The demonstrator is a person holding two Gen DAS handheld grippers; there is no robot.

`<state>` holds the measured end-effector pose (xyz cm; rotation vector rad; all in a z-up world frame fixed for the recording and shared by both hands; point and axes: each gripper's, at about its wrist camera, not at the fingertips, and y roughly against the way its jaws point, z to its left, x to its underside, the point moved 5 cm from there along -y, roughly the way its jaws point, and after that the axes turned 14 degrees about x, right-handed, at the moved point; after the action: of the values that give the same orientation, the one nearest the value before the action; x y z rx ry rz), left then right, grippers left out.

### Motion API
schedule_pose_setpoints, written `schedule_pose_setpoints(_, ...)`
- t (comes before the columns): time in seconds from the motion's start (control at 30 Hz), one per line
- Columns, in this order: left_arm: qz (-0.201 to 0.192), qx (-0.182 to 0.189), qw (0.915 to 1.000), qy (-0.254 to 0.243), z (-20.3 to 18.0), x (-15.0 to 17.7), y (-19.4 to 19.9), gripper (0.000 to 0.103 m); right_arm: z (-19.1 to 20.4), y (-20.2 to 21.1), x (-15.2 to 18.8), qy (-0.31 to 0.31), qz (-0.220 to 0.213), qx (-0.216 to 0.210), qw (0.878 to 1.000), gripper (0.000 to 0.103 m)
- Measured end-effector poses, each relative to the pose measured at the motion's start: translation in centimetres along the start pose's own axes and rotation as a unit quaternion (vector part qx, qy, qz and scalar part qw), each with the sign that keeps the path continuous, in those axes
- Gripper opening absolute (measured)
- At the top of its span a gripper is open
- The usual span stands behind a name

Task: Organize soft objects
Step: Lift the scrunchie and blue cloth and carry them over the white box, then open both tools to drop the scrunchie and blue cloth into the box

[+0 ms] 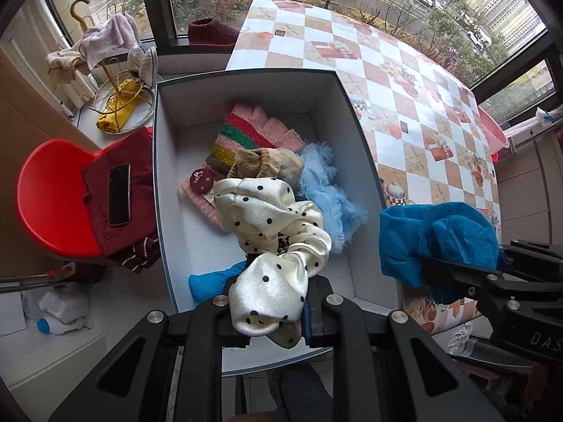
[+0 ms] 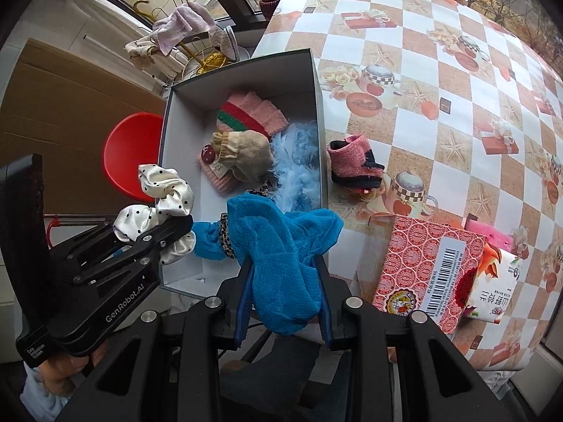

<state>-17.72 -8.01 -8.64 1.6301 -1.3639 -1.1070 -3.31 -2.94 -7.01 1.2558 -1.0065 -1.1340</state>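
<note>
My left gripper (image 1: 271,320) is shut on a cream polka-dot scrunchie (image 1: 271,232) and holds it over the near end of the white storage box (image 1: 165,183). My right gripper (image 2: 285,295) is shut on a blue cloth (image 2: 281,246), just right of the box's near corner; it also shows in the left wrist view (image 1: 436,242). The box (image 2: 316,81) holds a striped pink knit piece (image 1: 253,133), a beige sock (image 1: 271,165), a light blue fluffy piece (image 1: 323,186), another blue item (image 1: 211,281) and a dark red dotted button-like item (image 1: 201,180).
A pink and black bootie (image 2: 355,165) lies on the checkered tablecloth (image 2: 457,70) right of the box. A red patterned carton (image 2: 422,267) and a tissue pack (image 2: 492,281) stand near the front right. A red chair (image 1: 52,204) with clothes and a phone (image 1: 119,193) stands left of the box.
</note>
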Motion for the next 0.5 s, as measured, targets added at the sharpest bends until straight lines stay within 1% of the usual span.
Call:
schedule_pose_setpoints(0.23,0.02,-0.017,0.9997,0.0,0.5,1.2,-1.4,0.022,1.1,-1.4,0.1,0.013,0.015,-0.003,1.0,0.033)
schedule_pose_setpoints(0.5,0.036,-0.022,0.9991,0.007,1.1,2.2,-2.2,0.022,1.5,-2.3,0.5,0.019,0.029,-0.005,0.999,0.033)
